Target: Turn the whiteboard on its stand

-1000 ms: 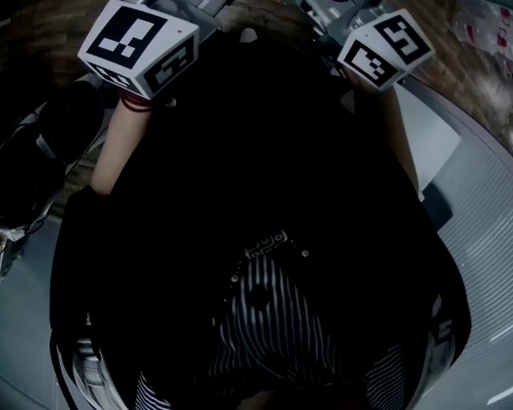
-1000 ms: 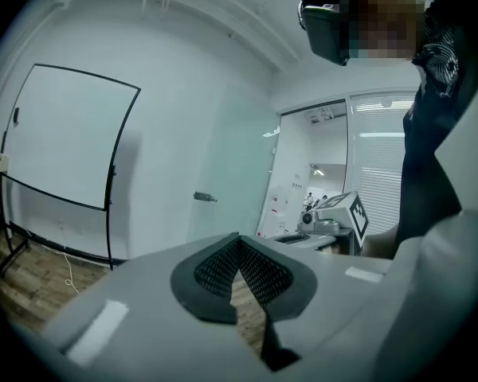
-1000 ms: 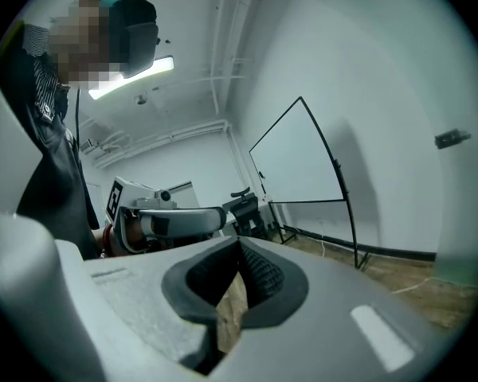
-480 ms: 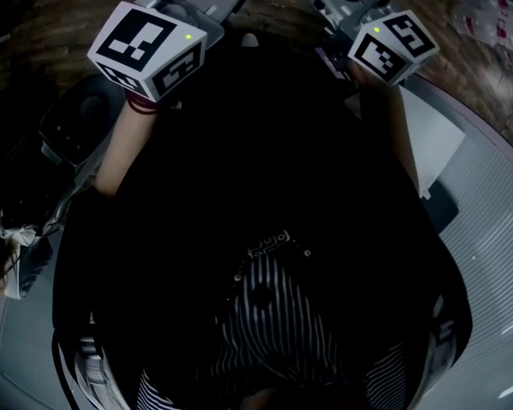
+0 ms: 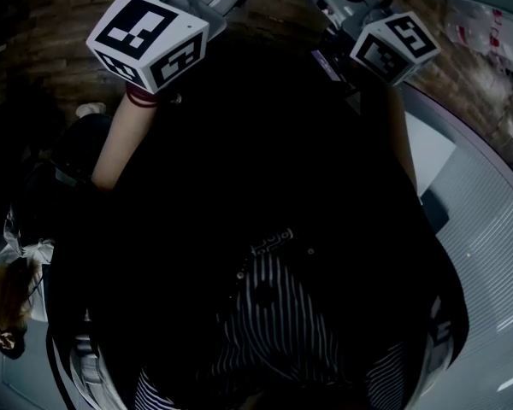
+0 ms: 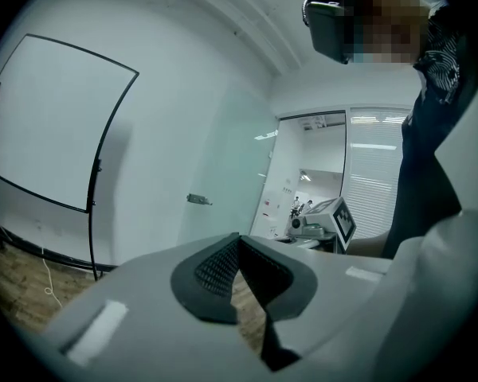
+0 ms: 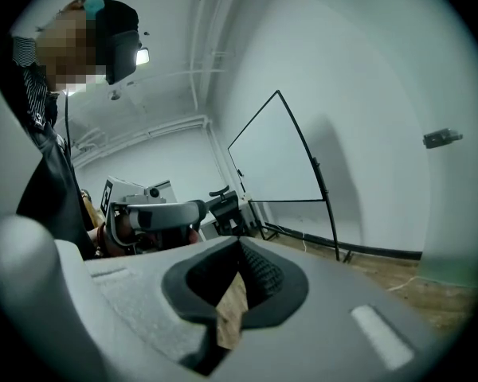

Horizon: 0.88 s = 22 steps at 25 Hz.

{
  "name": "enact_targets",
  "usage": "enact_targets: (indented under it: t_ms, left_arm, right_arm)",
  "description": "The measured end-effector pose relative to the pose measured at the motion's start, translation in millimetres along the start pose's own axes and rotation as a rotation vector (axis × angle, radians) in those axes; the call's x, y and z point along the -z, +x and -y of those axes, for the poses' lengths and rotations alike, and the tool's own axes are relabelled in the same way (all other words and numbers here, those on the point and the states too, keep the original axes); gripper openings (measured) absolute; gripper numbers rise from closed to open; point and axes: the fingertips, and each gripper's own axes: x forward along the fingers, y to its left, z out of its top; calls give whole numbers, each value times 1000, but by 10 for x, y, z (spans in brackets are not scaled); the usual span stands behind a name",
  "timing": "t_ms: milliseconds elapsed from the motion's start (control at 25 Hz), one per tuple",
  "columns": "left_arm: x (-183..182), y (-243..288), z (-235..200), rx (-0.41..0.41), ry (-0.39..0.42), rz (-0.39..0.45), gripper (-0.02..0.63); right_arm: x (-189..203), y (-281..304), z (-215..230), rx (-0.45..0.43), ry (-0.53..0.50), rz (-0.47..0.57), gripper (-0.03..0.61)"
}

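My left gripper (image 6: 239, 240) has its fingers (image 6: 215, 267) closed tip to tip with nothing between them, only wooden floor (image 6: 247, 297) showing through the gap behind. My right gripper (image 7: 239, 245) is the same, fingers (image 7: 263, 274) pressed together and empty. The whiteboard (image 6: 48, 126) stands well apart from both, in its black stand (image 6: 95, 213) against the pale wall (image 6: 183, 118). It is at ten o'clock from my left fingers and one o'clock from my right.

whiteboard (image 6: 48, 122) cropped at left edge, stand (image 6: 93, 213) base partly hidden
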Motion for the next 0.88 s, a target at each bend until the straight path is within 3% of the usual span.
enact_targets:
  t_ms: [240,480,880]
  left_arm:
    - [-166,-33,-302,0,5,22,0]
    - [-372,-70,-1308,29,-21,12,0]
    - [-316,-376,-2439,65,-55,-11,0]
  right_arm:
    - [-189,285,5,-7,-22,5,3]
    - [-530,1207,283,19,2,-28,3]
    - [-713,2433,362,18,16,-29,3]
